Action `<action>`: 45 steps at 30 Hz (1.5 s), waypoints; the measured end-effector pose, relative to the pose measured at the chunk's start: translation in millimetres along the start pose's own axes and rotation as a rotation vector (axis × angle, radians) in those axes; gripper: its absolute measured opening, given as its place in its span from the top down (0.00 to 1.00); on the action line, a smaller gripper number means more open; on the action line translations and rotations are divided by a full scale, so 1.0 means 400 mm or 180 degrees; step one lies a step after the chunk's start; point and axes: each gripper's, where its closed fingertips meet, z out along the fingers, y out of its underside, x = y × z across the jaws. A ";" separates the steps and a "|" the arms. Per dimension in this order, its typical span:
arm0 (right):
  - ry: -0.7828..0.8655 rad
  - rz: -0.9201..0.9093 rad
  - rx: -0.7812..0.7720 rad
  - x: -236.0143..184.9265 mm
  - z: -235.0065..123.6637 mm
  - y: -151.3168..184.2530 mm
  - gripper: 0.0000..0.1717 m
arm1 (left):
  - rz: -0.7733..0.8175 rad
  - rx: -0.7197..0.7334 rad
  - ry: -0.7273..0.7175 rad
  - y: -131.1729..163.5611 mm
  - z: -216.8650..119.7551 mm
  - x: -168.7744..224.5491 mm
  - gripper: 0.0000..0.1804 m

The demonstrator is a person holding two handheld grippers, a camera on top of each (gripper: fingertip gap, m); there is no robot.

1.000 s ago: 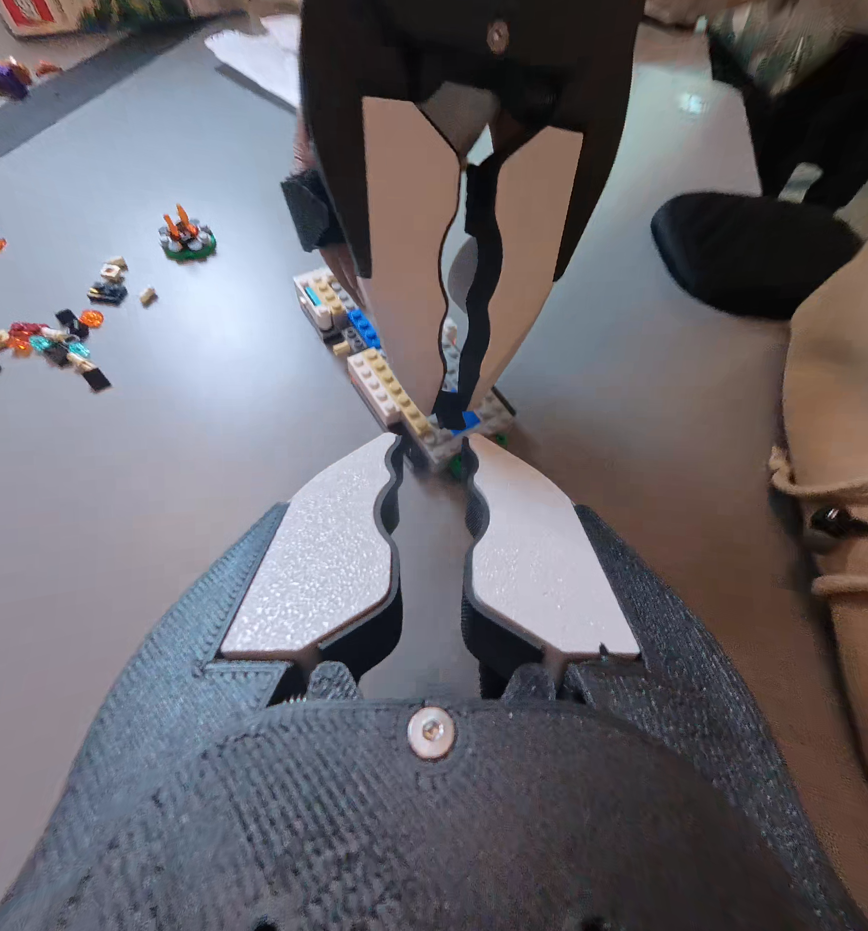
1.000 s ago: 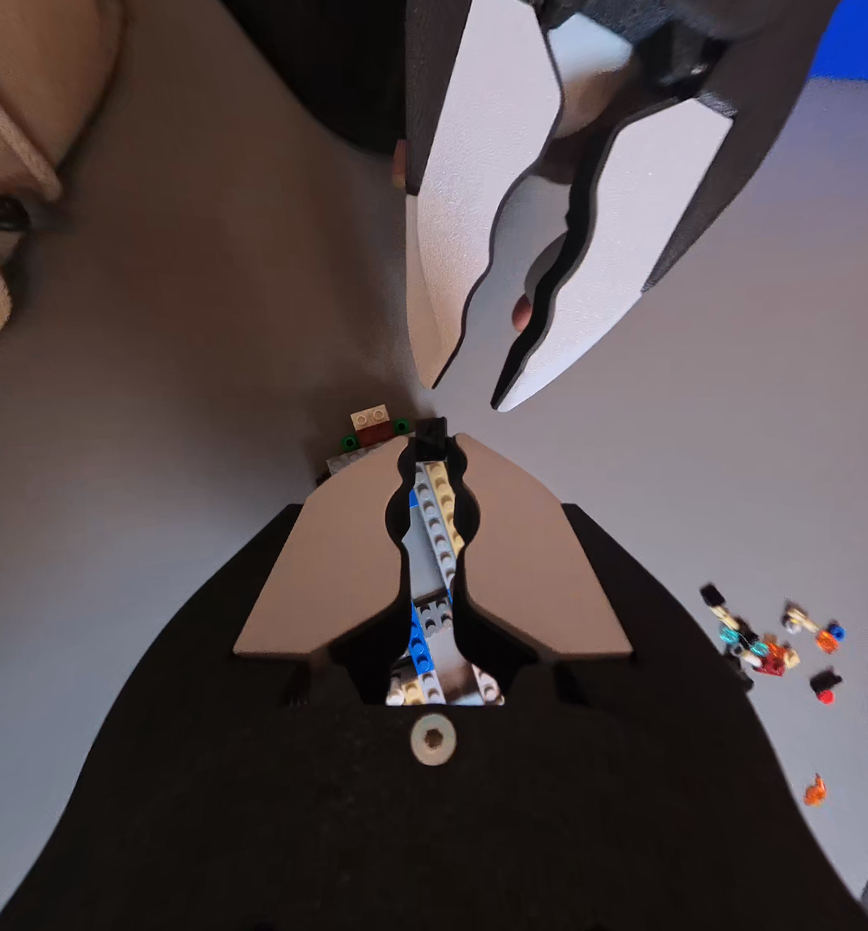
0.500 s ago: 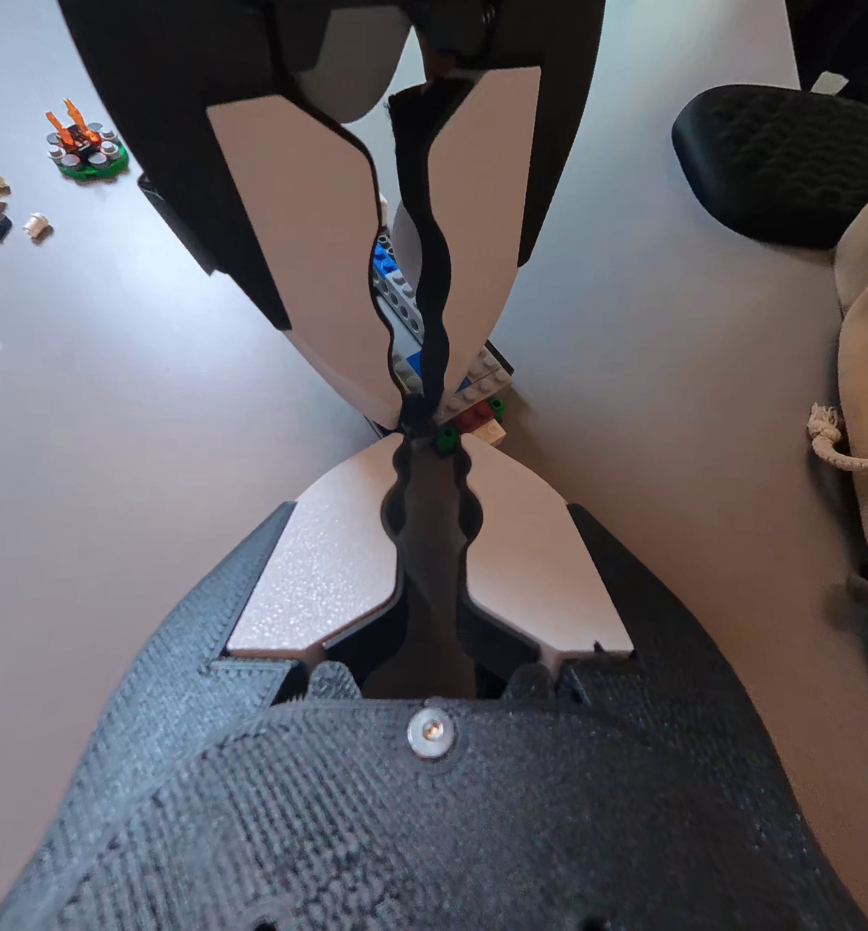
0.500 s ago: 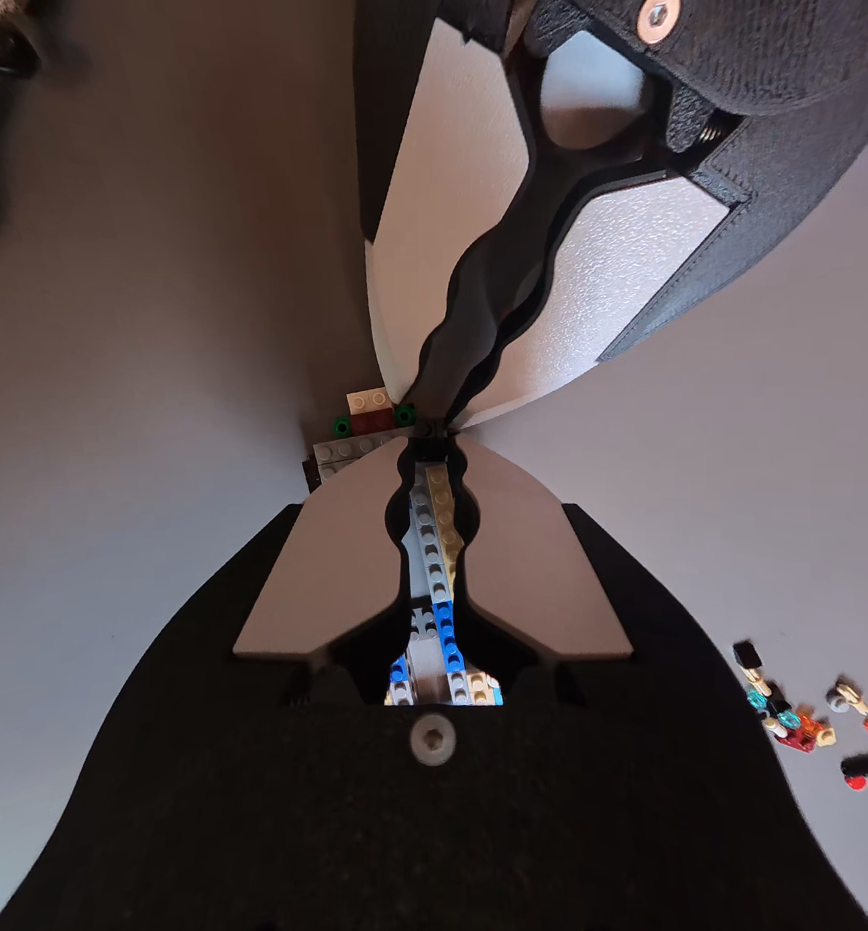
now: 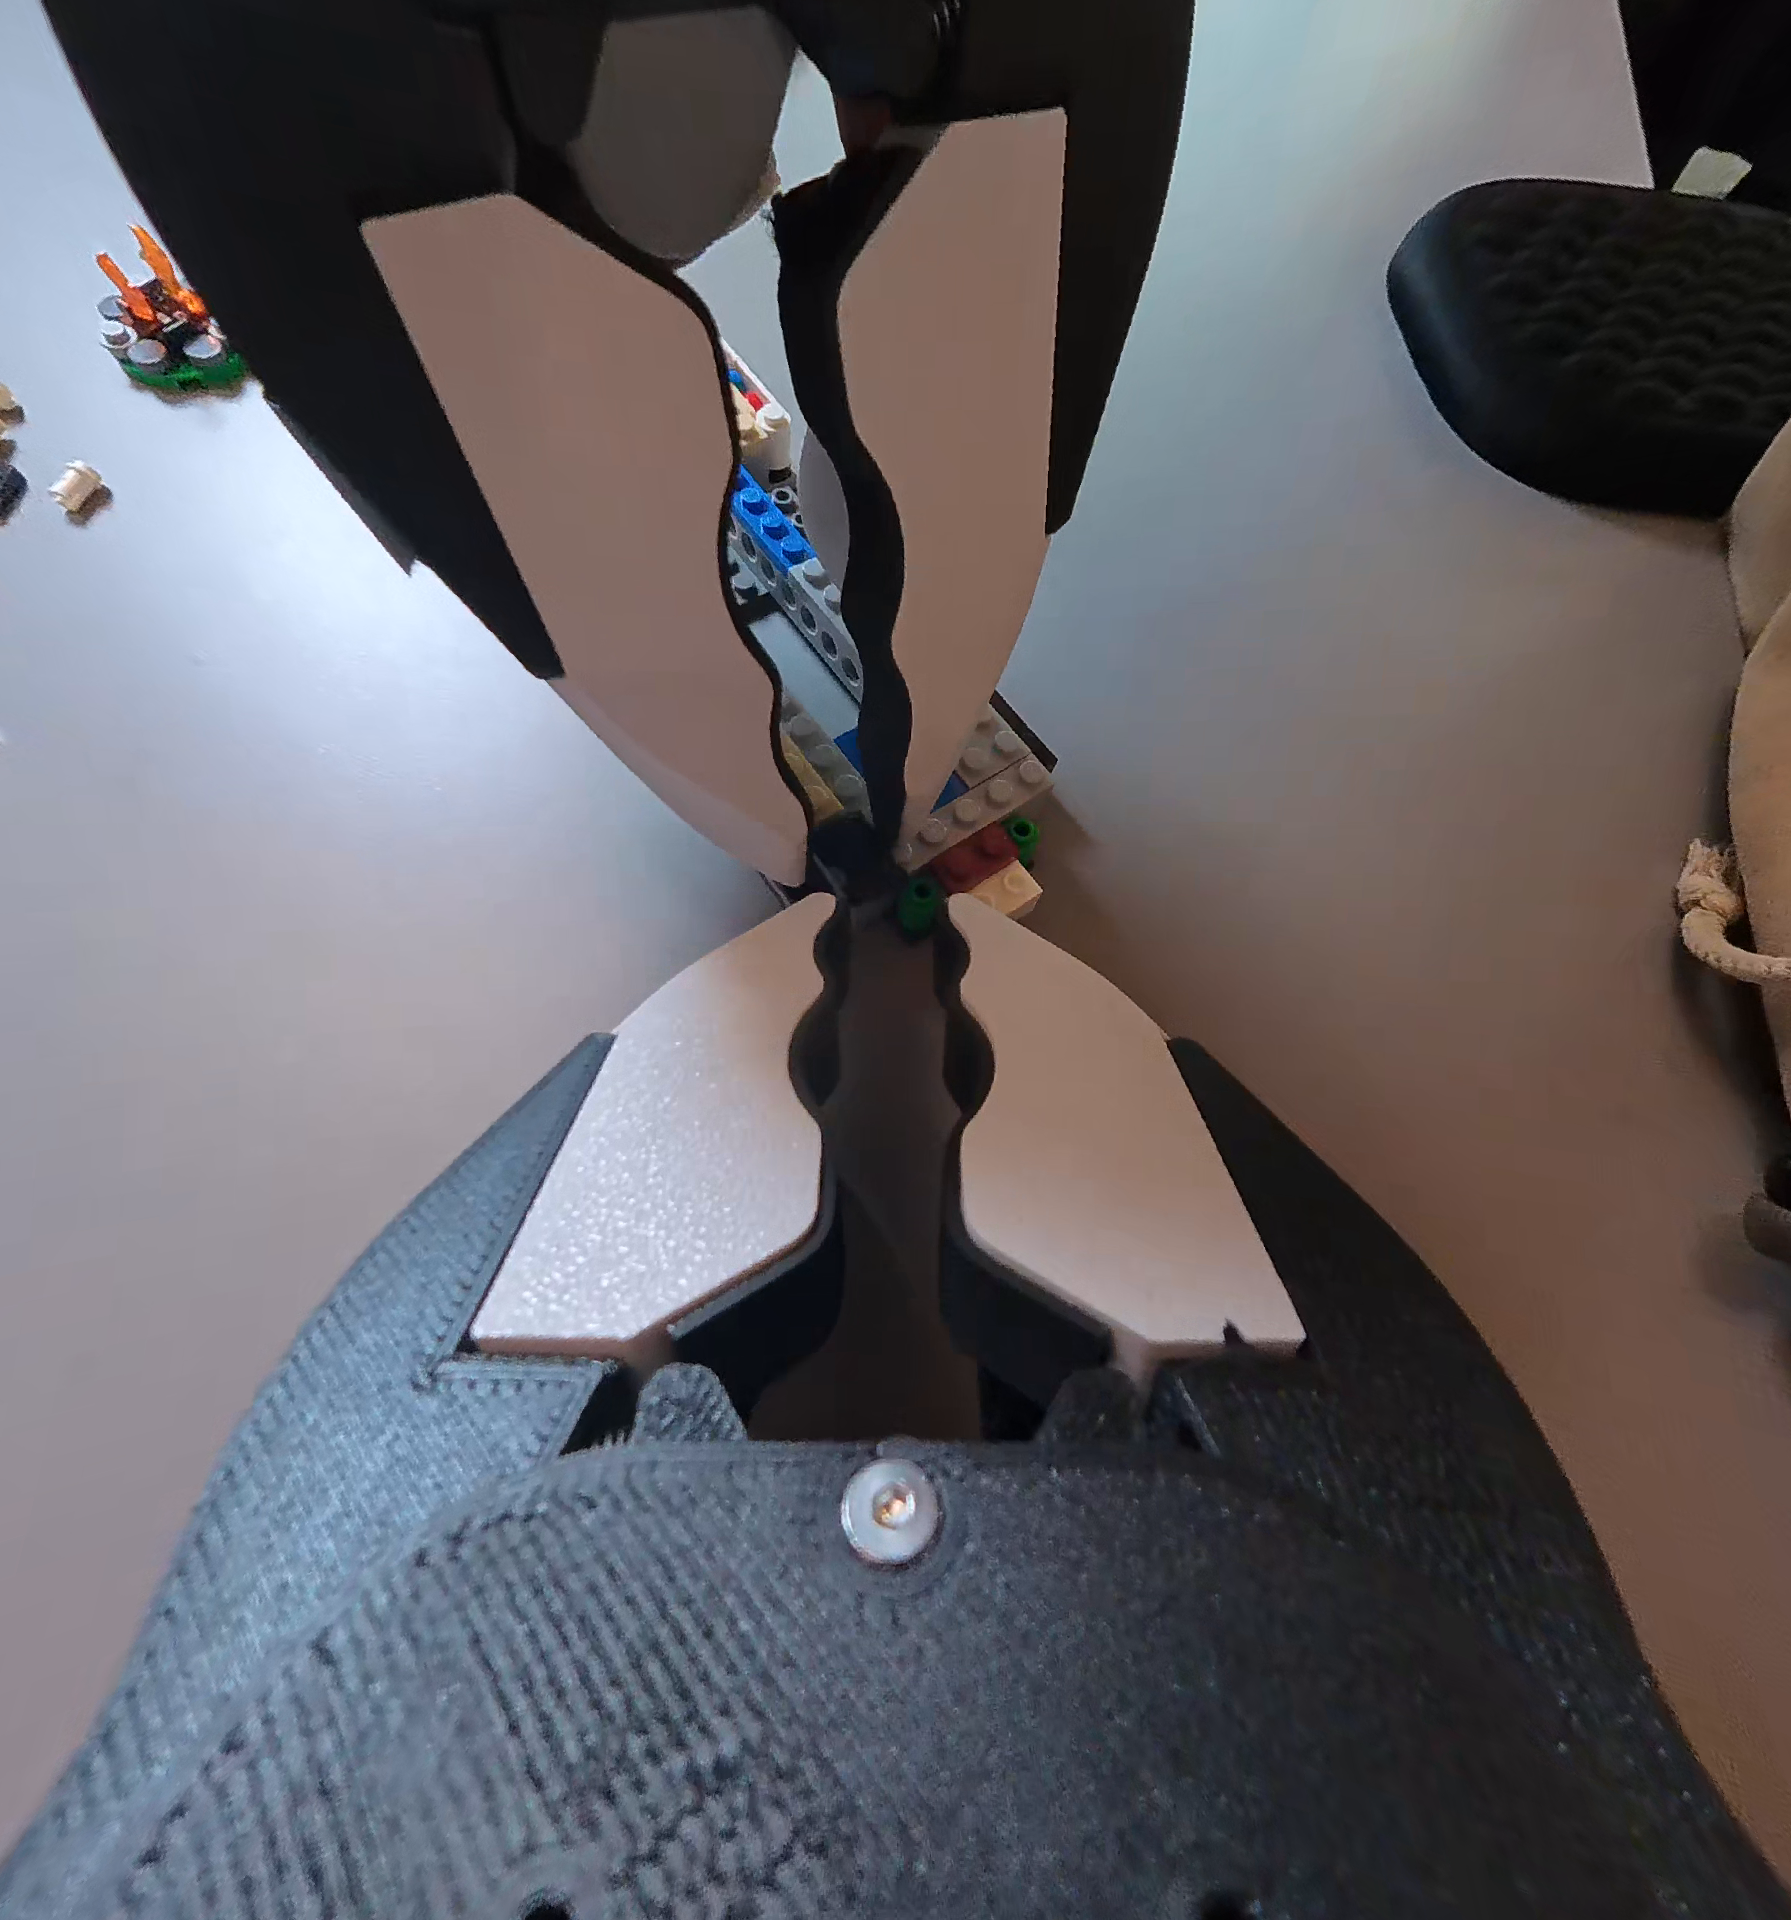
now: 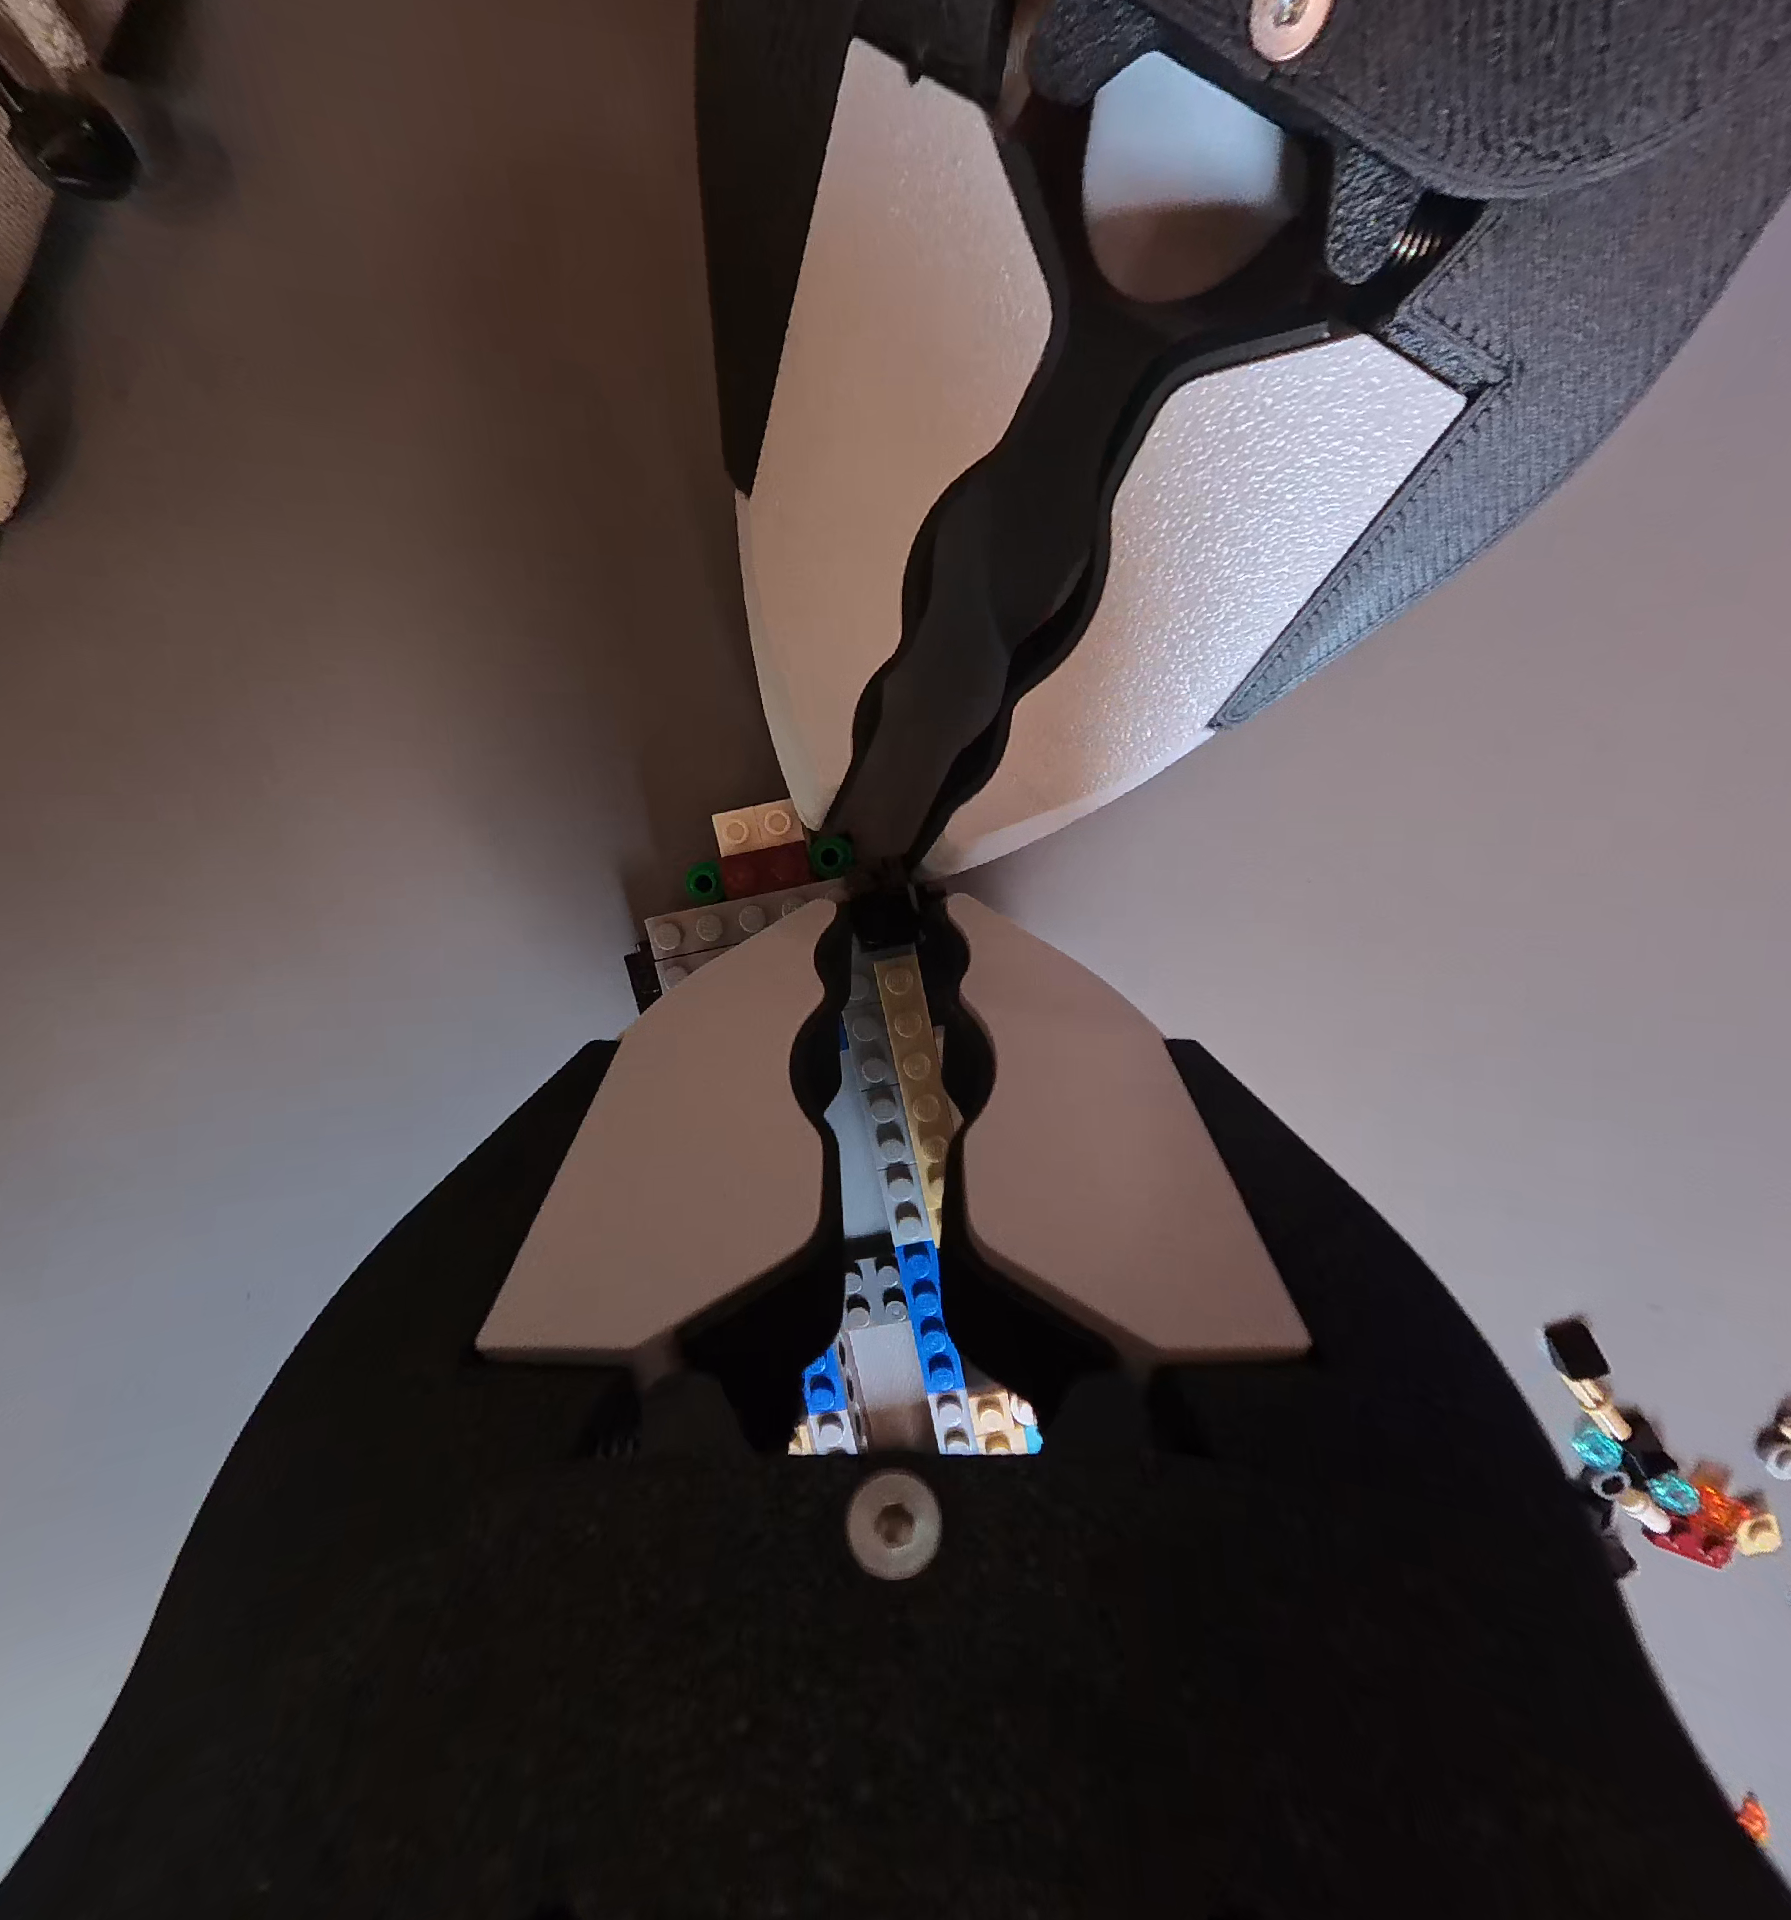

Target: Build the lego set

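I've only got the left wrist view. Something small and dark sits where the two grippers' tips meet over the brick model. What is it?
Observer: The right wrist view shows a small black piece between the right gripper's fingertips, above the brick model.
Operator: And my left gripper?
Observer: In that view its tips sit close together at the far end of the black piece. I cannot tell whether they press on it.
Operator: Any loose parts over there?
Observer: Yes, a cluster with turquoise and red pieces lies on the table near that view's right edge.
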 end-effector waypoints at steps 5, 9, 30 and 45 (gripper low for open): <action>-0.0018 0.0050 0.0027 0.001 -0.007 0.004 0.92 | 0.0032 -0.0011 -0.0011 -0.002 0.005 -0.002 0.91; 0.0002 0.0055 0.0050 0.002 -0.007 0.006 0.92 | 0.0060 -0.0022 -0.0026 -0.002 0.006 -0.003 0.91; 0.0569 0.0496 0.0016 -0.018 -0.095 0.105 0.71 | 0.0028 0.0018 -0.0058 -0.005 -0.001 -0.013 0.91; 0.0398 0.0726 -0.0144 0.000 -0.080 0.266 0.45 | -0.0052 0.0049 -0.0052 -0.003 -0.025 -0.030 0.84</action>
